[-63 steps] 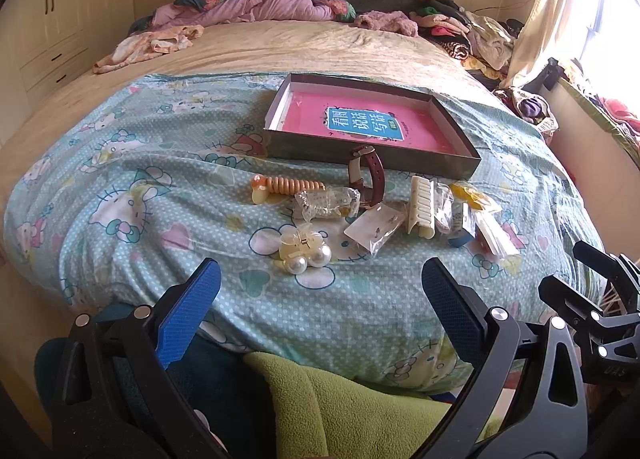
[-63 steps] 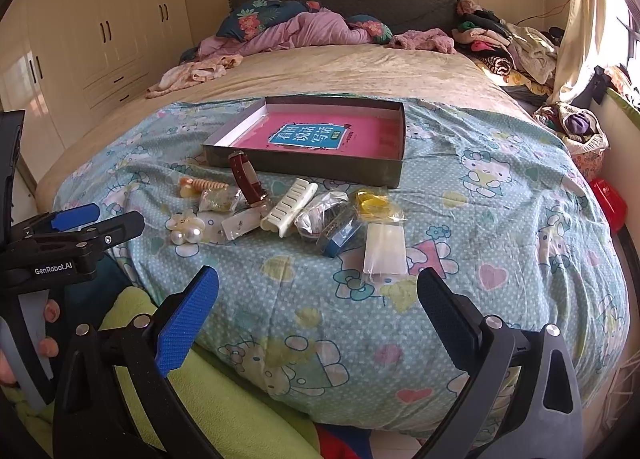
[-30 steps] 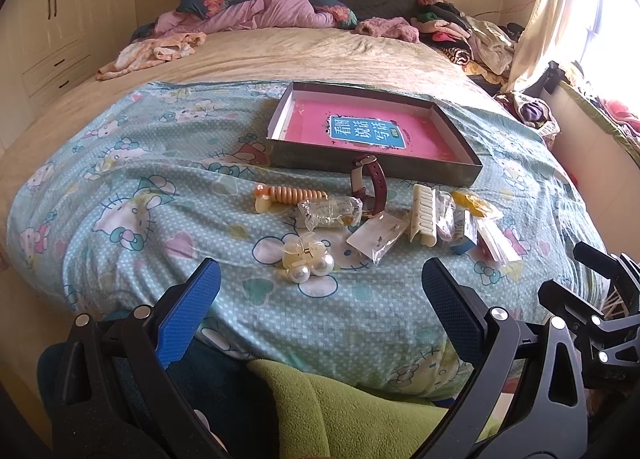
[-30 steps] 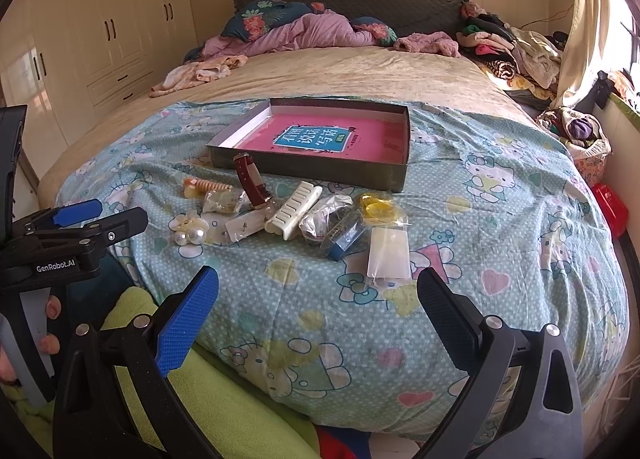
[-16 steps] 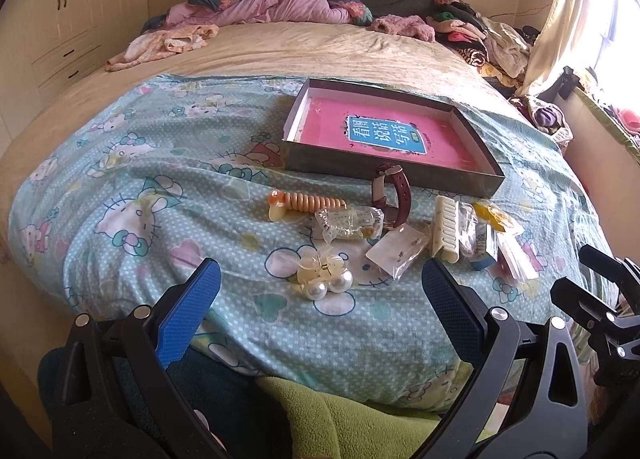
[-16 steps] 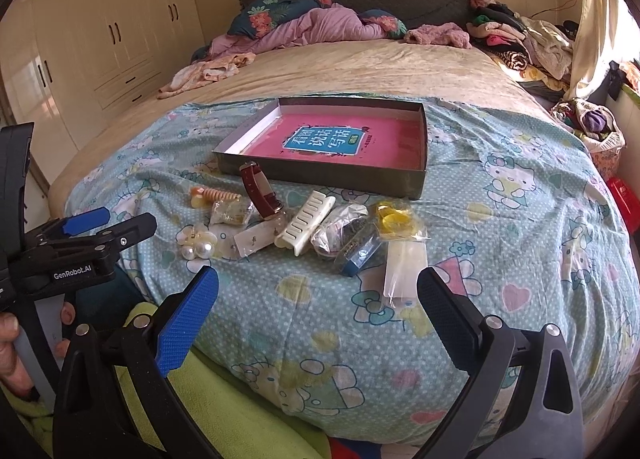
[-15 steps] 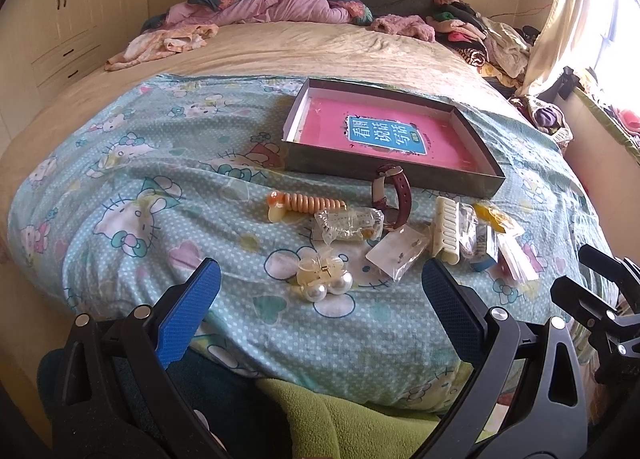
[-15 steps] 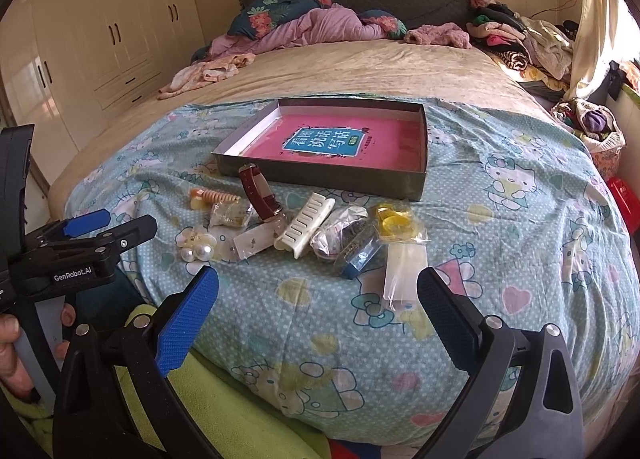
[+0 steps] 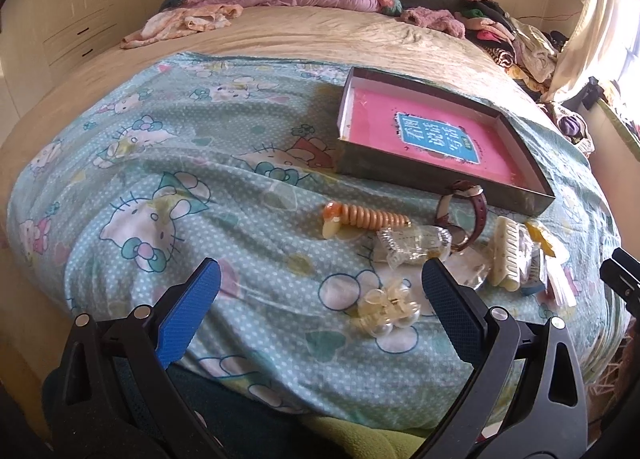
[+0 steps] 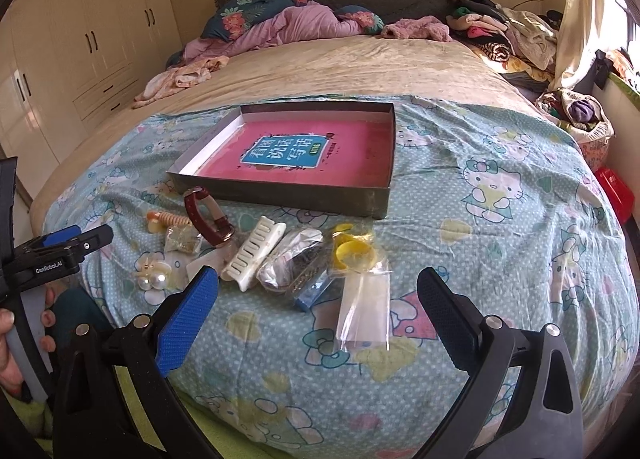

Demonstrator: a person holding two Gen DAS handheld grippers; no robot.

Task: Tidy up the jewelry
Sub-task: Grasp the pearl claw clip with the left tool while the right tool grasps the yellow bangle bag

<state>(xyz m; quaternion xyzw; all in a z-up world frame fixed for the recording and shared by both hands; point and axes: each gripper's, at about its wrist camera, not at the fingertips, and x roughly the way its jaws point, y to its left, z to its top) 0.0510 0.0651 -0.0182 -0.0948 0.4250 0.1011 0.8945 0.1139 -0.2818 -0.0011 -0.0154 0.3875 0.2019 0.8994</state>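
Observation:
A row of small items lies on the Hello Kitty sheet in front of a shallow grey box [image 9: 440, 175] [image 10: 280, 193] with a pink bottom. There is a pearl hair clip [image 9: 386, 309] [image 10: 154, 273], an orange spiral hair tie [image 9: 362, 217], a maroon watch [image 9: 464, 215] [image 10: 208, 217], a cream claw clip [image 10: 256, 253], a yellow ring in a bag [image 10: 354, 253] and a clear flat bag [image 10: 364, 309]. My left gripper [image 9: 320, 311] is open and empty, just short of the pearl clip. My right gripper [image 10: 318, 307] is open and empty, near the clear bag.
Rumpled bedding and pillows [image 10: 280, 27] lie at the headboard, and a clothes pile [image 10: 508, 39] sits at the far right. Wardrobes [image 10: 80, 39] line the left wall. A green blanket [image 9: 360, 439] lies under the grippers at the bed's foot.
Both grippers have moved forward toward the bed, so the items look larger and nearer. The left view has shifted left. Both stay open and nothing on the bed has moved.

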